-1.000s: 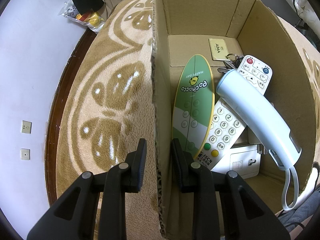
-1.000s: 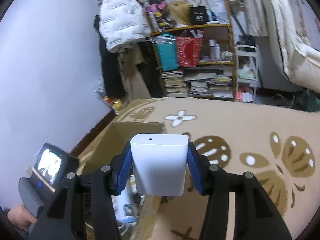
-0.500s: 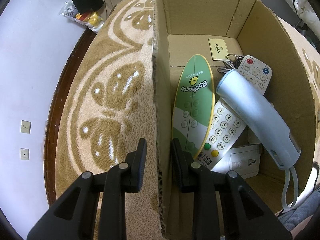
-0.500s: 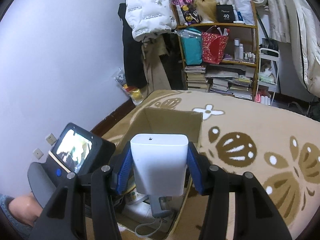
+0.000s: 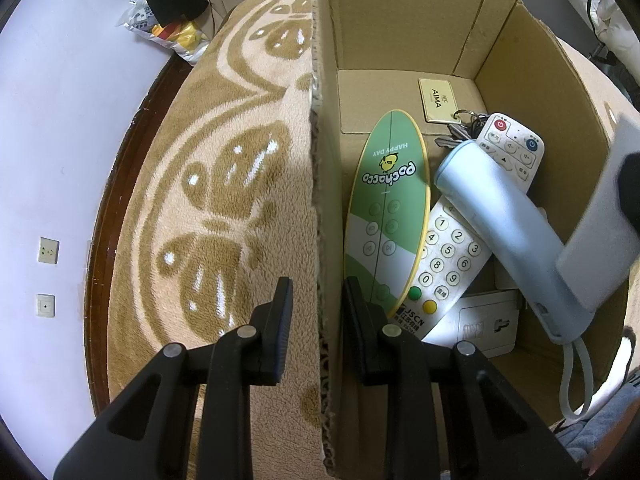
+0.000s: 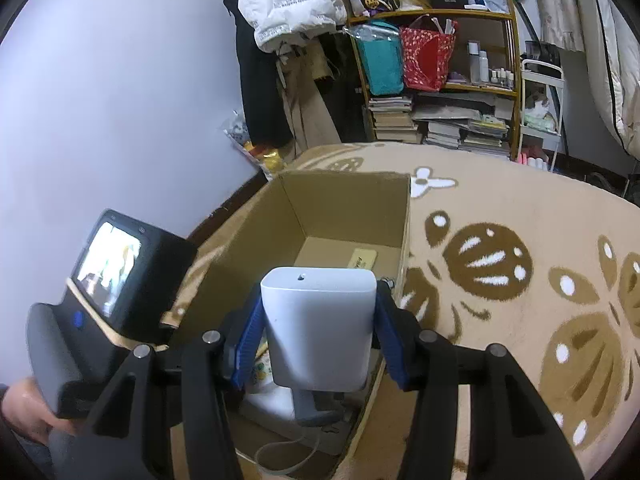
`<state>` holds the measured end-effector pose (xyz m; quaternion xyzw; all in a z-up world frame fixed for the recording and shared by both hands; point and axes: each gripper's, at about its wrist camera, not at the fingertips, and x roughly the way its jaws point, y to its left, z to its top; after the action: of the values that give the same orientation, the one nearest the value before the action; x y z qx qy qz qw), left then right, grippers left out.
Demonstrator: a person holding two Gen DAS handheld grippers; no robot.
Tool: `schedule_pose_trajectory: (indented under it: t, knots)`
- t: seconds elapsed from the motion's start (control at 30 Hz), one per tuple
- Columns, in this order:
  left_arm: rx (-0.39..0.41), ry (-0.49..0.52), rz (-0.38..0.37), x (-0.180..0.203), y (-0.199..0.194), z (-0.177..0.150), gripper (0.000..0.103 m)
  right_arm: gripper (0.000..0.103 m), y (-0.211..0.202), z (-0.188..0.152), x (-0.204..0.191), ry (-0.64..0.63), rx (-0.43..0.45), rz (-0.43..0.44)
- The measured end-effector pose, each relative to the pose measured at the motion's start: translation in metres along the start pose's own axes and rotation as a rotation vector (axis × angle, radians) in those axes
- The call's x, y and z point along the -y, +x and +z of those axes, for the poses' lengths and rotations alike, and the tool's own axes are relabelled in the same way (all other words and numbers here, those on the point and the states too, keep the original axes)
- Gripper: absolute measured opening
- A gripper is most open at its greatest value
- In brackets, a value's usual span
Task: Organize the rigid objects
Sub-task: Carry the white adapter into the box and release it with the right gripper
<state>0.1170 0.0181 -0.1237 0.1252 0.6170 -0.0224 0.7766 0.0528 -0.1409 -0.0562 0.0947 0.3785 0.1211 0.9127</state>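
An open cardboard box (image 5: 400,32) stands on a beige patterned carpet. My left gripper (image 5: 316,292) is closed down on the box's left wall, one finger outside and one inside. Inside lie a green Pochacco remote (image 5: 386,216), a white number-key remote (image 5: 448,264), a pale blue handle-shaped device (image 5: 508,232), a second white remote (image 5: 514,144), keys with an AIMA tag (image 5: 438,100) and a white socket adapter (image 5: 484,324). My right gripper (image 6: 318,312) is shut on a white rounded block (image 6: 320,328), held above the box's near right part (image 6: 348,208). The block (image 5: 600,216) also shows at the right edge of the left wrist view.
A lilac wall (image 5: 52,120) with two sockets runs left of the carpet, with snack bags (image 5: 168,32) at its foot. Crowded shelves (image 6: 432,72), hanging coats (image 6: 288,8) and stacked books stand beyond the box. A hand (image 6: 20,408) holds the left gripper unit (image 6: 100,300).
My right gripper has come down and in over the box with the white block, which now enters the left wrist view at the right edge. The left gripper has stayed put.
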Motion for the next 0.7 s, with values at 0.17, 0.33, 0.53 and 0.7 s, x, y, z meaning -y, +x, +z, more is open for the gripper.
schedule_pose_trajectory:
  t: [0.17, 0.33, 0.53, 0.7]
  knots:
    - [0.000, 0.002, -0.001, 0.000, 0.000, 0.000, 0.025, 0.056, 0.005, -0.003, 0.004, 0.018, -0.009, -0.023]
    - [0.000, -0.001, -0.004, -0.001, 0.000, 0.000, 0.025, 0.056, 0.006, -0.005, 0.000, -0.012, -0.008, -0.029]
    - [0.001, -0.011, -0.016, -0.002, -0.001, -0.001, 0.025, 0.056, -0.001, -0.002, -0.004, -0.038, 0.030, -0.037]
    - [0.009, -0.008, -0.009, 0.000, -0.002, -0.002, 0.025, 0.056, -0.004, -0.002, 0.000, -0.024, 0.036, -0.060]
